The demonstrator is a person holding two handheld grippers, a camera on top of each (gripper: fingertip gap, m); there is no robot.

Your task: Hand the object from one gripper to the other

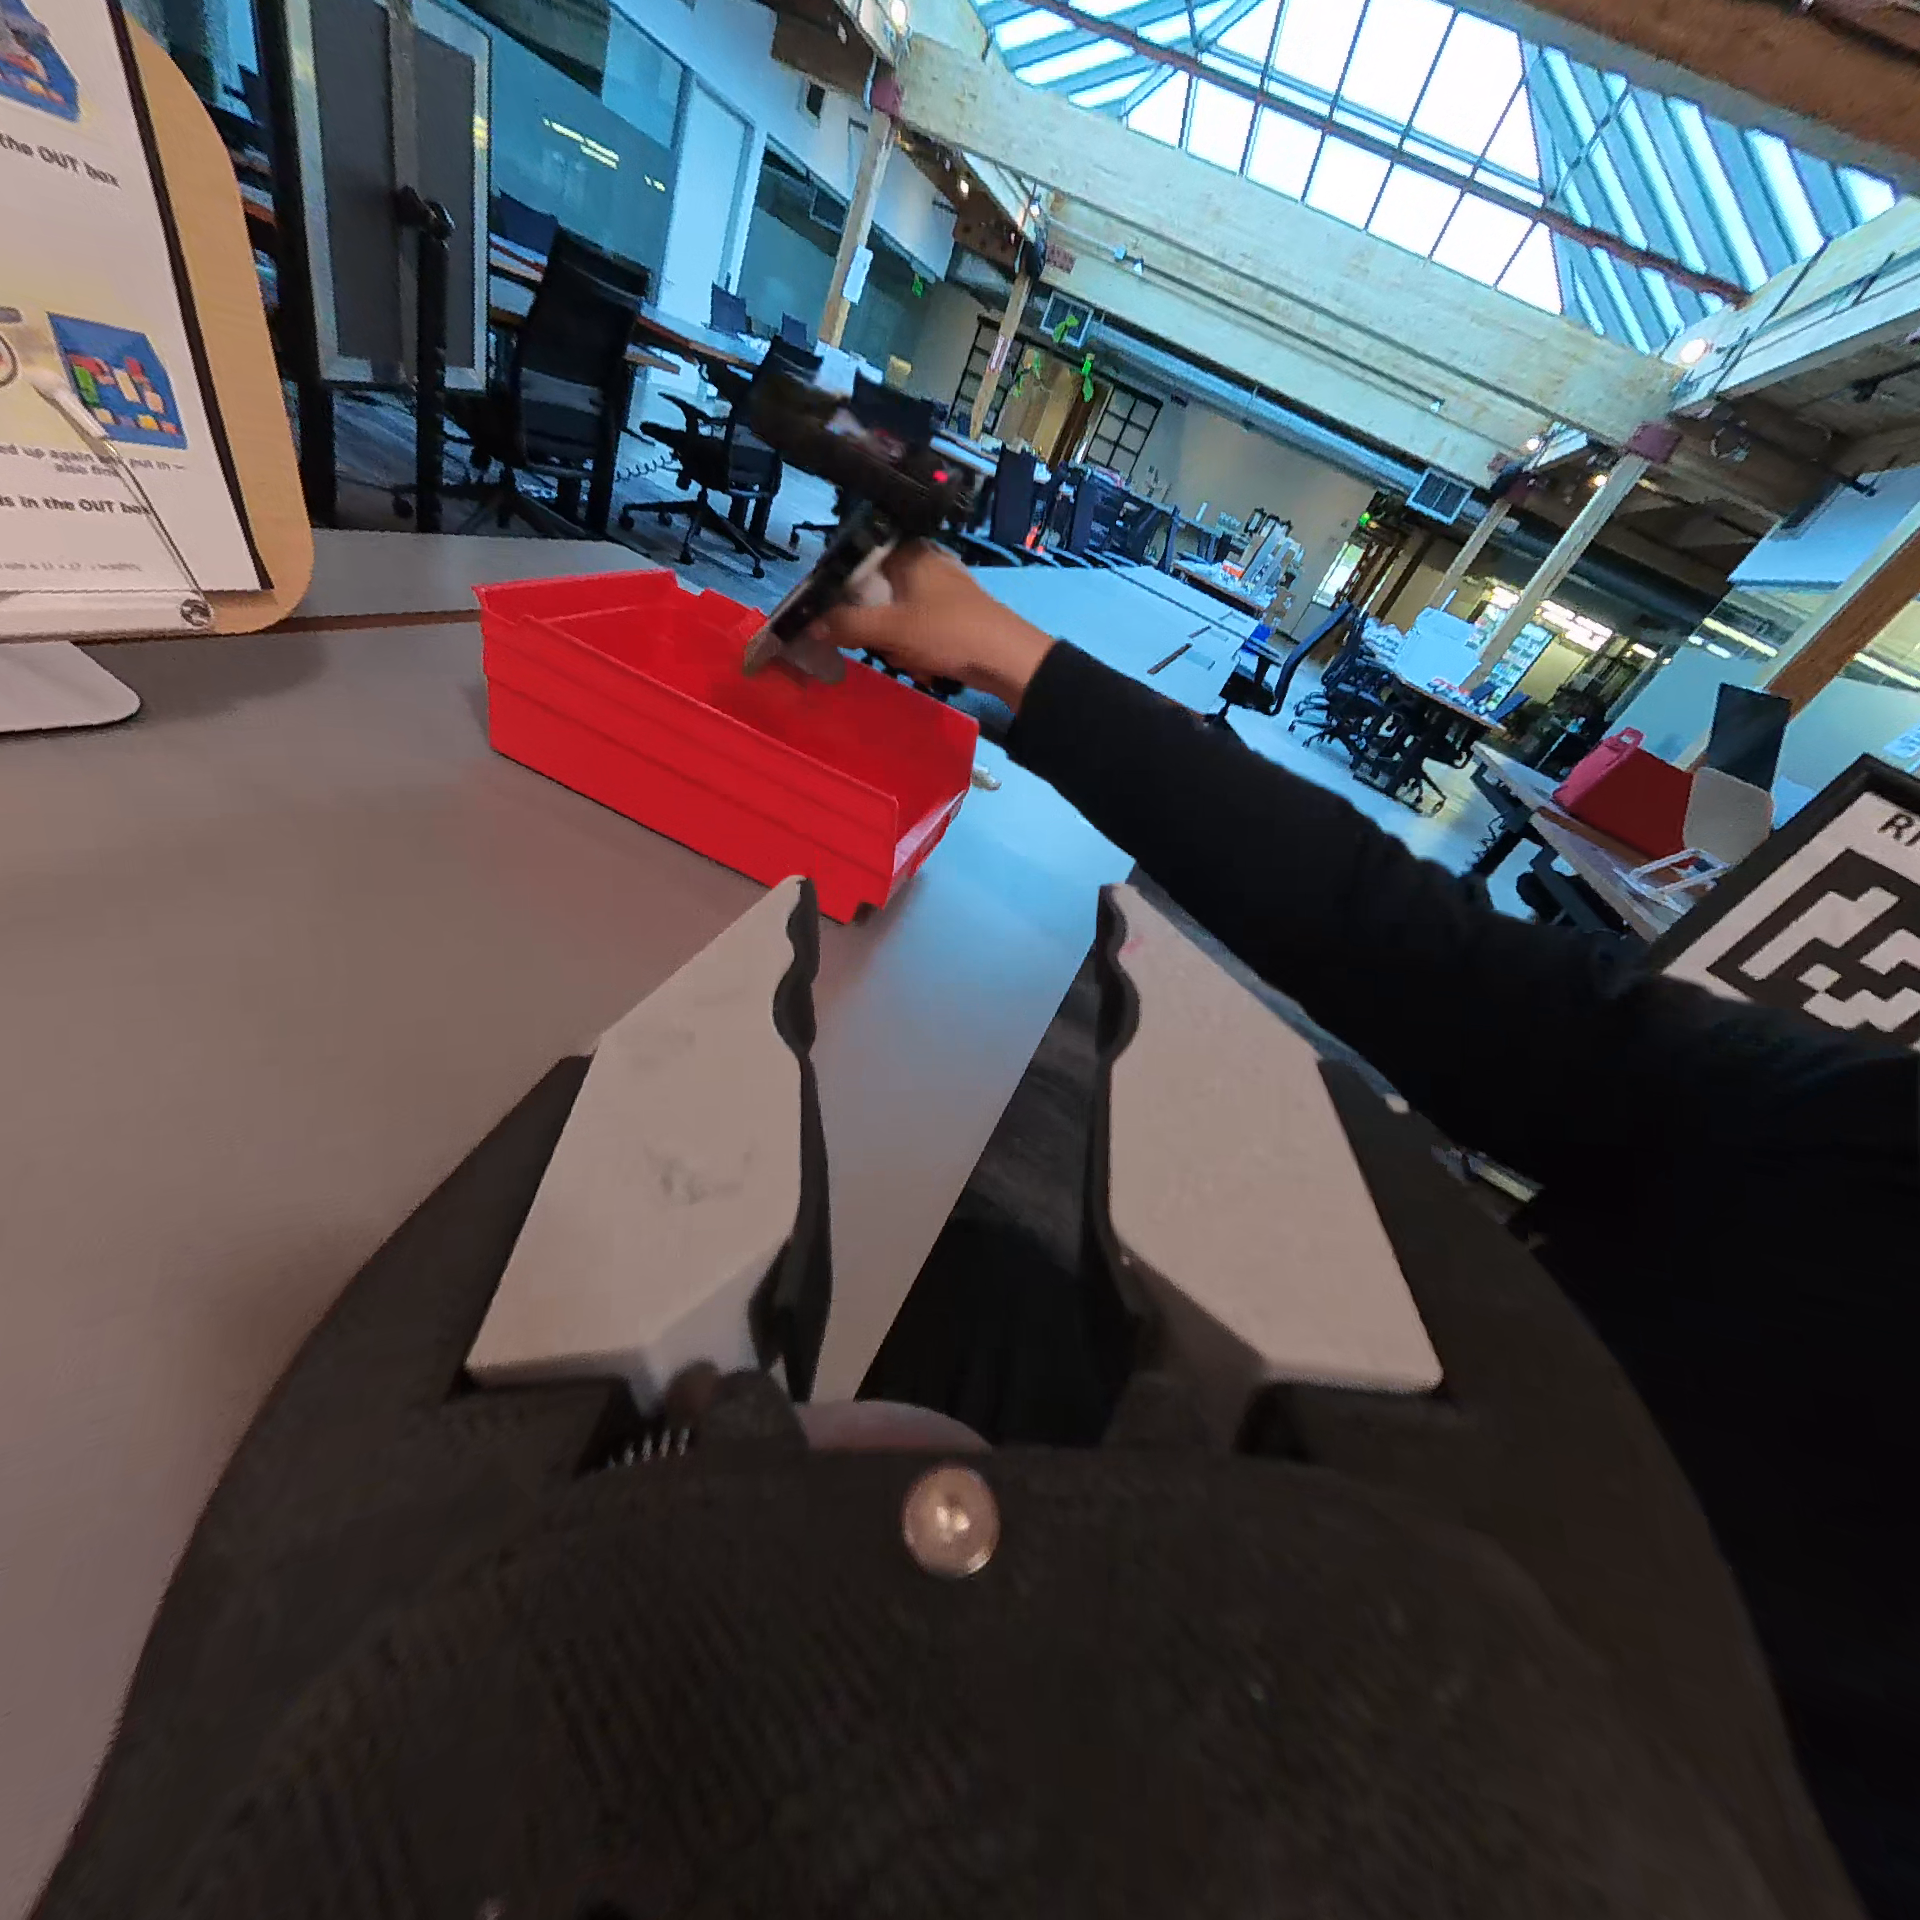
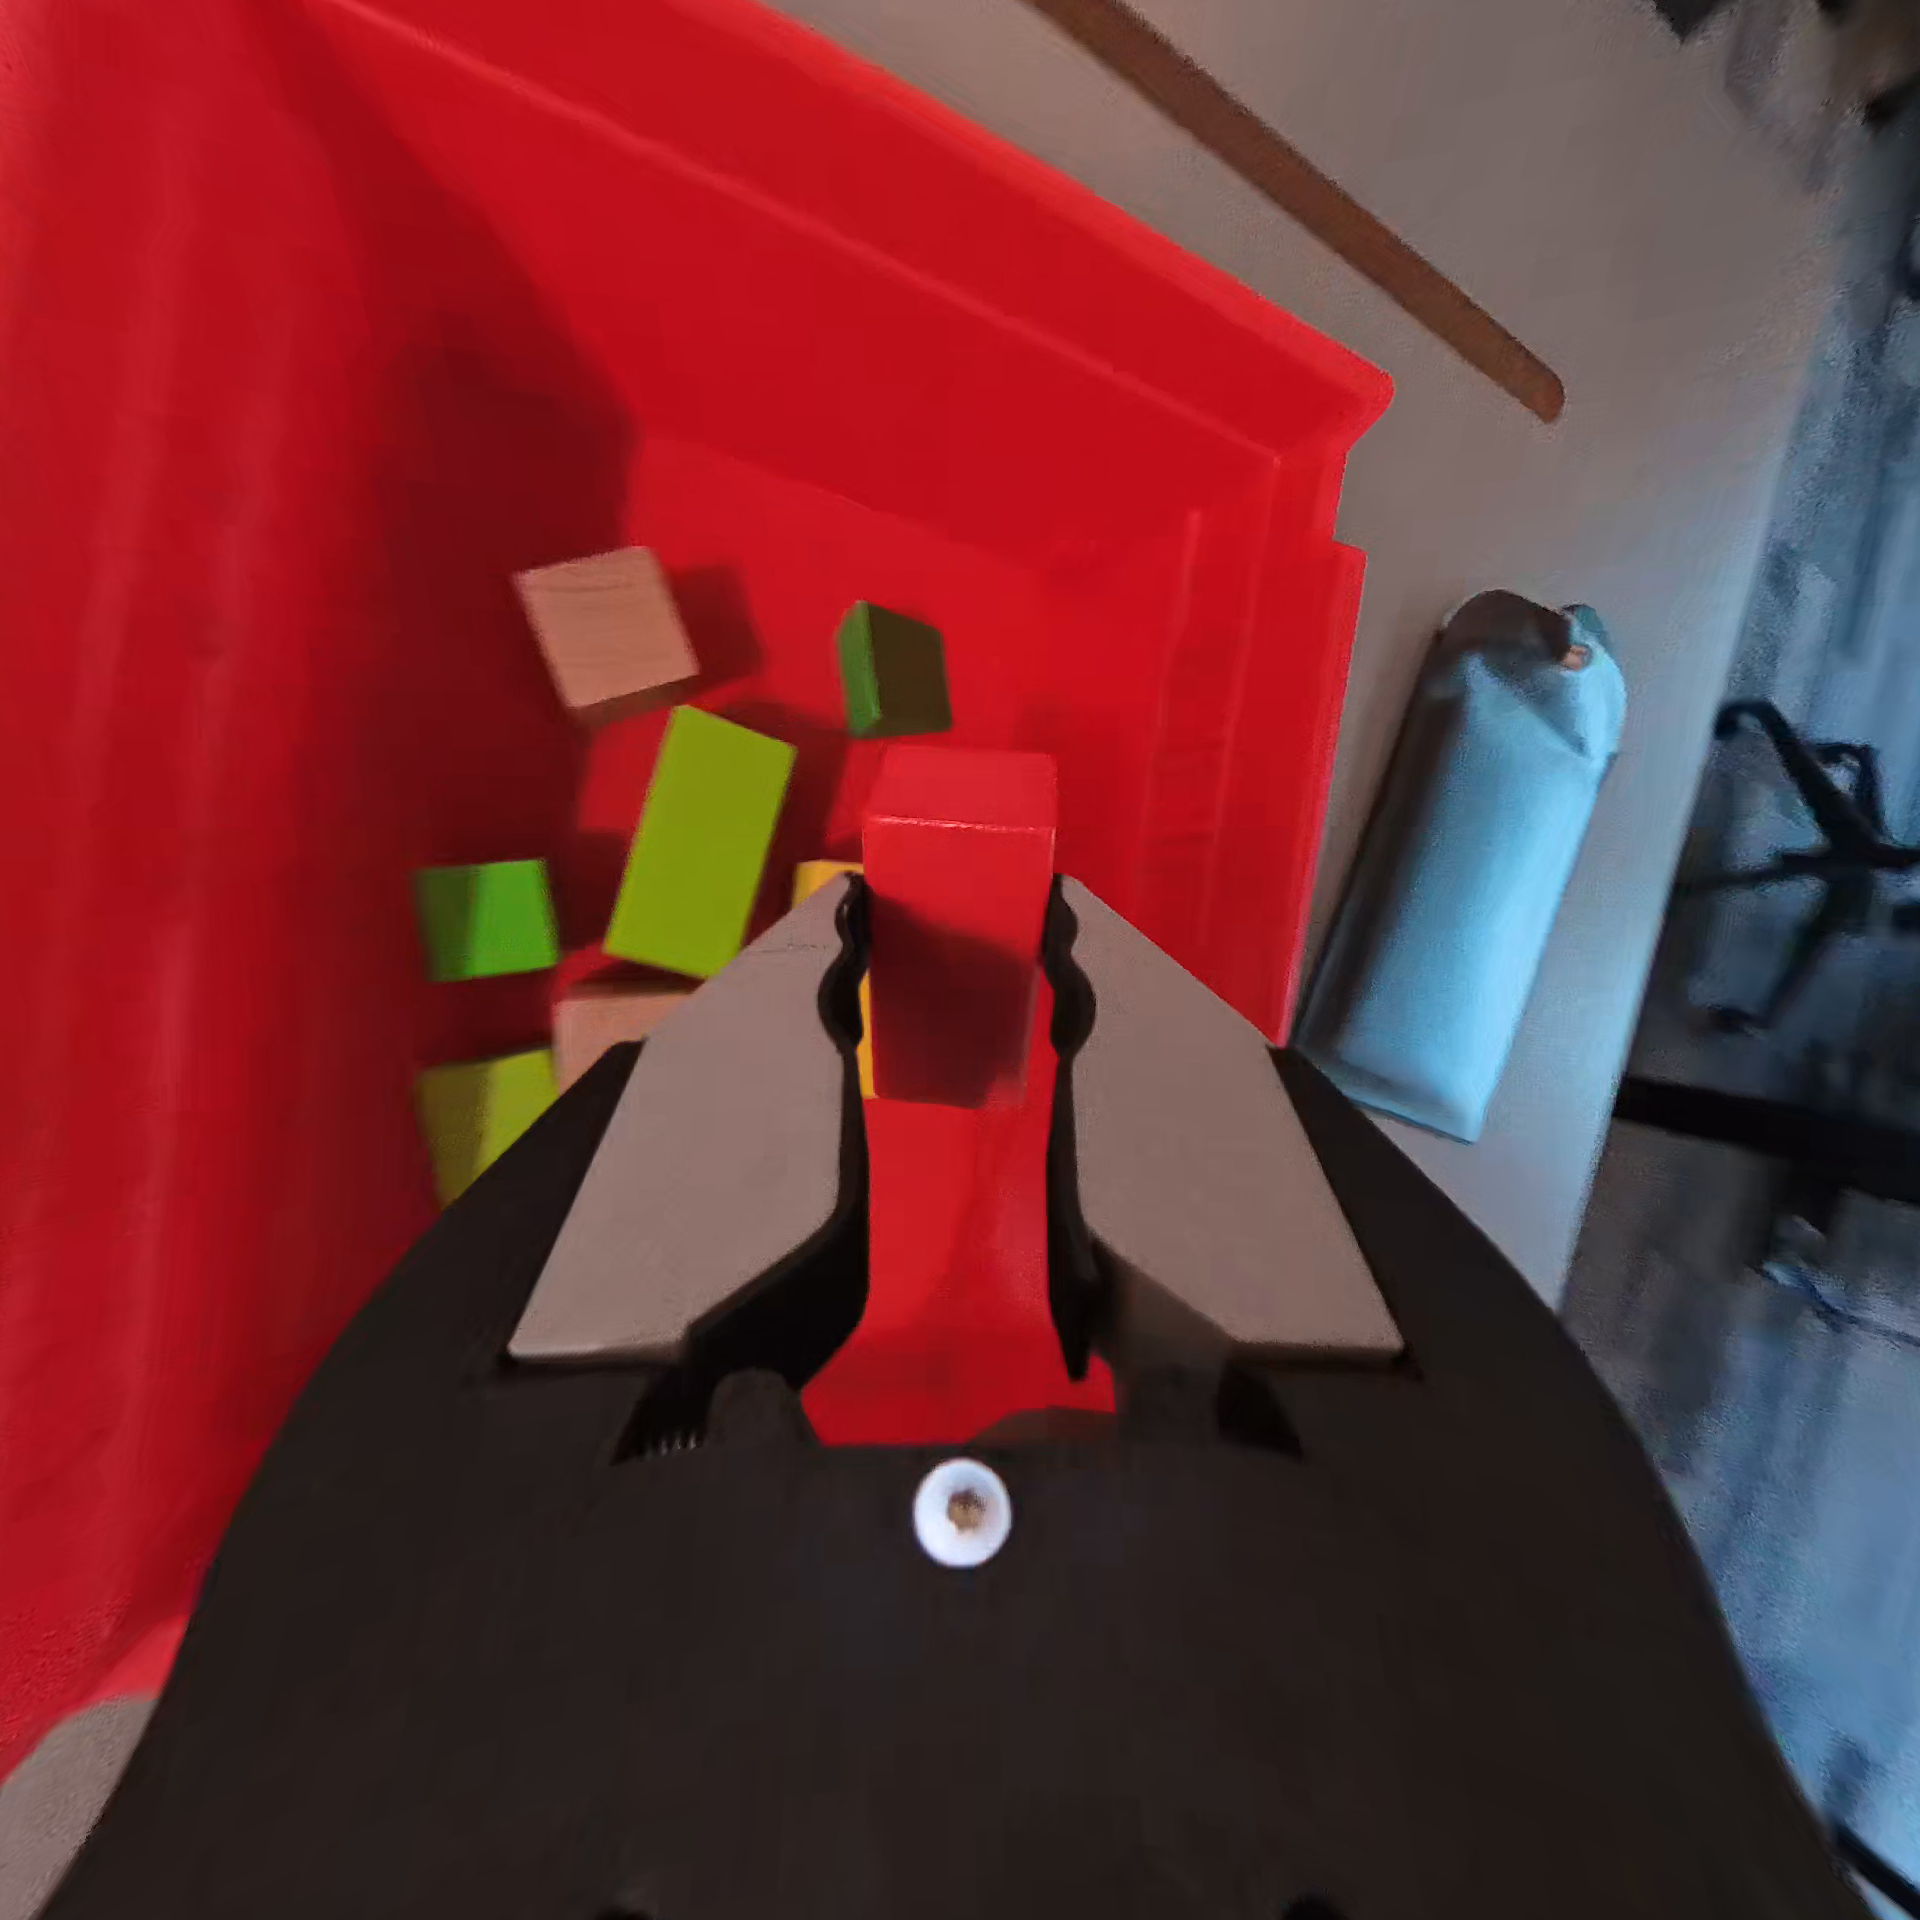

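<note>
My right gripper is shut on a red block and holds it inside the red bin, above several loose blocks. In the left wrist view the same gripper reaches down into the red bin, held by a hand in a dark sleeve. My left gripper is open and empty. It hovers over the grey table, short of the bin's near corner.
Green blocks, a wooden block and a yellow block lie on the bin's floor. A light blue bag lies beside the bin. A standing instruction sheet is at the table's back left. A marker board is at right. The tips of one gripper are about 50 centimeters away from the tips of the other.
</note>
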